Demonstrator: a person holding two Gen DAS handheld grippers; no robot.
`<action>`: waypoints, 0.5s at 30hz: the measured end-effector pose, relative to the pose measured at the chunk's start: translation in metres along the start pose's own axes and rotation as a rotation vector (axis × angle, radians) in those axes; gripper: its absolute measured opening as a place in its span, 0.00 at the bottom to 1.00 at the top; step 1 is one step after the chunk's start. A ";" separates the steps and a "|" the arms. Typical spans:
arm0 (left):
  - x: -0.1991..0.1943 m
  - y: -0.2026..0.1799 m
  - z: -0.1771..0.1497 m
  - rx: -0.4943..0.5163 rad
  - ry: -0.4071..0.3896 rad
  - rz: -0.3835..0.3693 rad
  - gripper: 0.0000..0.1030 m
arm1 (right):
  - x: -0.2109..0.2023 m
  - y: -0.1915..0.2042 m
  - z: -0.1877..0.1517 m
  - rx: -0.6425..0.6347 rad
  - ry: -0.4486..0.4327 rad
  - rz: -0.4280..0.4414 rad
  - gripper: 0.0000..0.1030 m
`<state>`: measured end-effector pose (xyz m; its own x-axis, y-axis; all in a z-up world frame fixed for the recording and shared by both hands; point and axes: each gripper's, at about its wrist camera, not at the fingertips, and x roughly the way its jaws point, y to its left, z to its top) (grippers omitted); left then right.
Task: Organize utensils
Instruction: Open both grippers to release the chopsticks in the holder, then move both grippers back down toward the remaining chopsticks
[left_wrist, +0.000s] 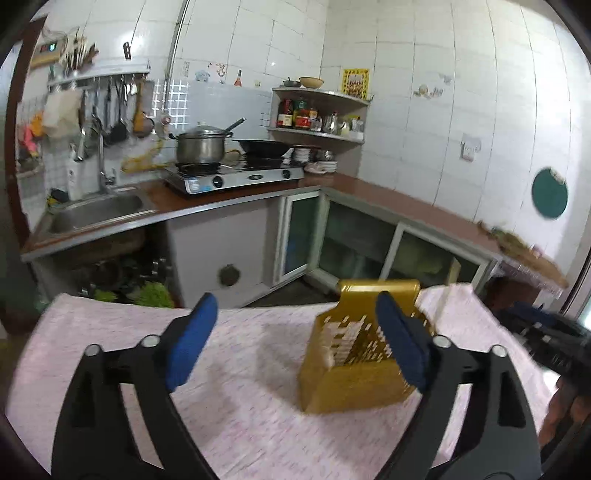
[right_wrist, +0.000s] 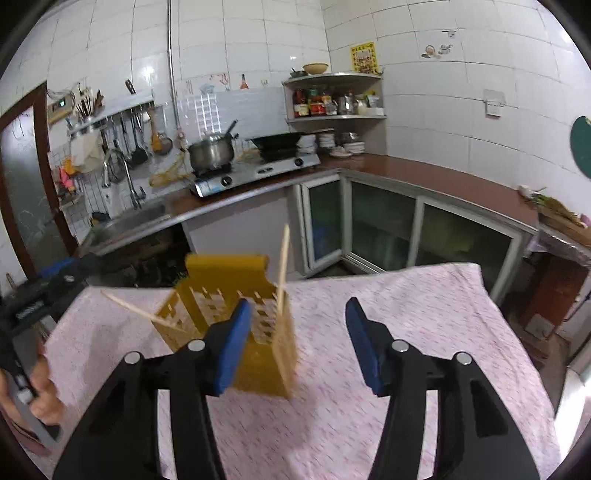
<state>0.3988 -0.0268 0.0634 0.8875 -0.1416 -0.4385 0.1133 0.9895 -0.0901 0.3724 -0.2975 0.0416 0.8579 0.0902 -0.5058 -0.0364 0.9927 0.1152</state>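
A yellow slotted utensil holder (left_wrist: 354, 350) stands on the pink tablecloth (left_wrist: 240, 369). It also shows in the right wrist view (right_wrist: 236, 325). One pale chopstick (right_wrist: 283, 266) stands upright in the holder. Another chopstick (right_wrist: 129, 308) sticks out sideways to the left. My left gripper (left_wrist: 295, 339) is open and empty, its right finger in front of the holder. My right gripper (right_wrist: 299, 339) is open and empty, just right of the holder. The right gripper's body (left_wrist: 546, 339) shows blurred at the right edge of the left wrist view.
The table's far edge (right_wrist: 369, 273) drops off toward kitchen cabinets (right_wrist: 388, 225). A counter with a stove (right_wrist: 255, 173), a pot (right_wrist: 212, 153) and a sink (right_wrist: 129, 221) runs behind. The left hand and its gripper body (right_wrist: 33, 332) show at left in the right wrist view.
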 end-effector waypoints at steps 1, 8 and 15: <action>-0.007 0.001 -0.004 0.007 0.009 0.008 0.90 | -0.004 -0.005 -0.007 0.005 0.022 -0.016 0.52; -0.043 0.018 -0.052 0.020 0.120 0.009 0.95 | -0.011 -0.029 -0.069 0.043 0.181 -0.072 0.52; -0.049 0.030 -0.110 0.012 0.261 0.013 0.95 | -0.013 -0.031 -0.131 0.059 0.293 -0.107 0.52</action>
<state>0.3099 0.0068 -0.0162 0.7436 -0.1300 -0.6558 0.1093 0.9914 -0.0725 0.2954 -0.3189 -0.0679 0.6708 0.0129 -0.7415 0.0839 0.9921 0.0932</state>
